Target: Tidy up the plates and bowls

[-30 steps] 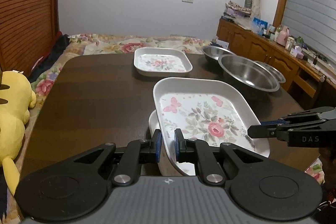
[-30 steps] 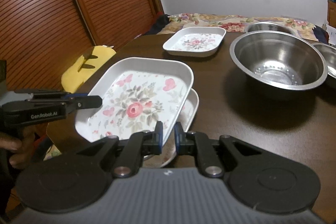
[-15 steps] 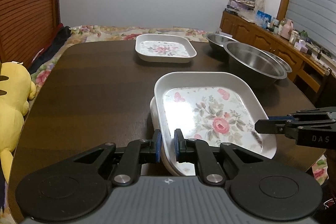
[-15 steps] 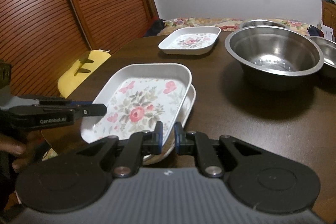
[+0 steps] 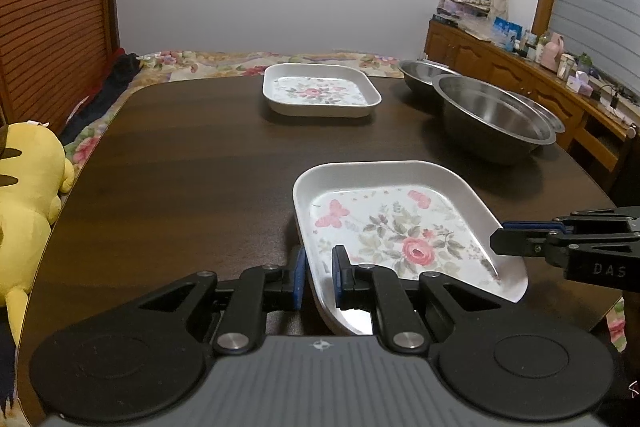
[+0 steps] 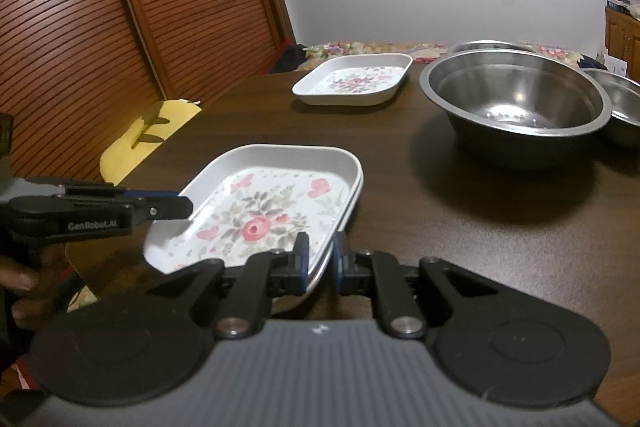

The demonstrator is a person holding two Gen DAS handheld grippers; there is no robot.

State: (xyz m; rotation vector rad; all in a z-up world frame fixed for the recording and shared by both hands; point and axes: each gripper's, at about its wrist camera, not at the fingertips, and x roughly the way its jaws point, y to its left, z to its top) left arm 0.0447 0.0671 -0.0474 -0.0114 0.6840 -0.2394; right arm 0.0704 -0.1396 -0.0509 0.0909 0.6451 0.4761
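the left tongs are clenched on the near-left rim of a white rounded-rectangular plate with a pink rose and butterfly print, and the right tongs grip the same plate's opposite edge, so it is held from both sides near the front edge of the dark brown wooden counter. the right wrist view shows a second white rim nested just under the held plate — a plate beneath it, which the left wrist view hardly shows at all. whether the top plate is fully seated on the lower one is hard to tell from here. only the right view shows part of a hand on the left tool.

farther back on the counter sits another white floral rectangular plate, apart from the stack. to its right stands a large stainless steel bowl, with two smaller steel bowls close by it. a yellow plush toy lies off the counter's left edge.

against a second ago, the held plate sits lower and flatter — its overhang past the lower plate has nearly gone, the two rims now almost lining up.
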